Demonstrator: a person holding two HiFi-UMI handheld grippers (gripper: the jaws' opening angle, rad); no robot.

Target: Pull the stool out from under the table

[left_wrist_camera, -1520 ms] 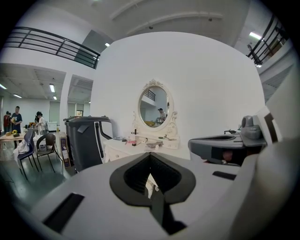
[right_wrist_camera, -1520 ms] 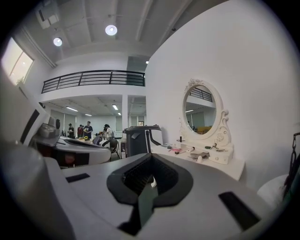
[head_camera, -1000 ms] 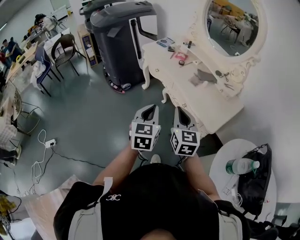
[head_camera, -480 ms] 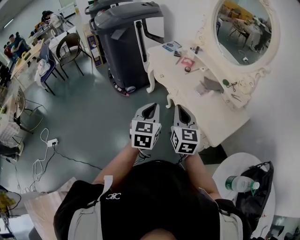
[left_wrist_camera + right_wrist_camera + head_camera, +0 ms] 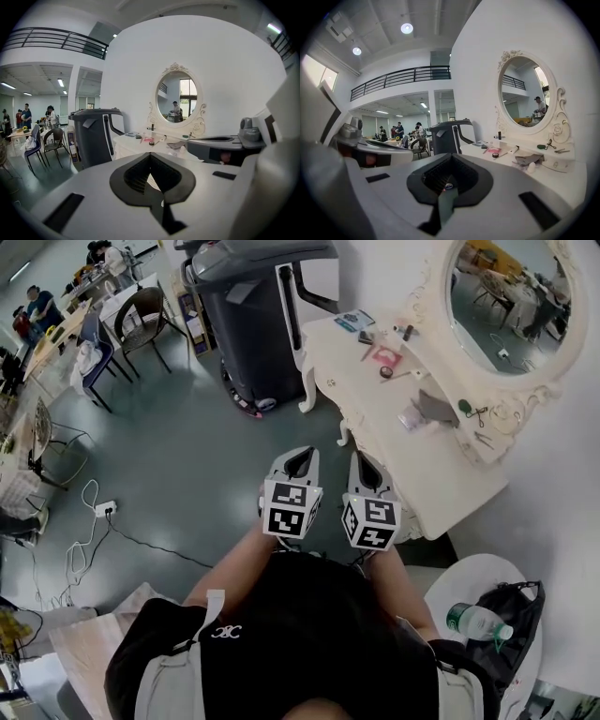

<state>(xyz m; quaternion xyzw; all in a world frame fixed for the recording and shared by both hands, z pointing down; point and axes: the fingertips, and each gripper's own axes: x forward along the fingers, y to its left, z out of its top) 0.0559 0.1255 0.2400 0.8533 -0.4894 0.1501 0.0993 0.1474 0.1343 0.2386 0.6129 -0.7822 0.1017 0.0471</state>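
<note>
The cream dressing table (image 5: 441,474) with its oval mirror (image 5: 511,296) stands against the white wall on the right of the head view. No stool shows in any view; the space under the table is hidden by its top. My left gripper (image 5: 298,458) and right gripper (image 5: 365,466) are held side by side in front of my chest, over the grey floor just left of the table's near end. Both are shut with nothing between their jaws. The left gripper view looks past its closed jaws at the table (image 5: 140,143) and mirror (image 5: 177,97); the right gripper view shows the table (image 5: 520,159) ahead.
A tall dark grey machine (image 5: 258,315) stands by the table's far end. Small items lie on the table top (image 5: 384,357). A round white side table (image 5: 469,592) with a water bottle (image 5: 473,622) and a black bag (image 5: 511,624) sits at lower right. Chairs (image 5: 145,324), cables (image 5: 84,540) and people are at left.
The head view has drifted, so the dressing table and mirror sit further right and up in the picture. Both grippers keep their place and stay shut.
</note>
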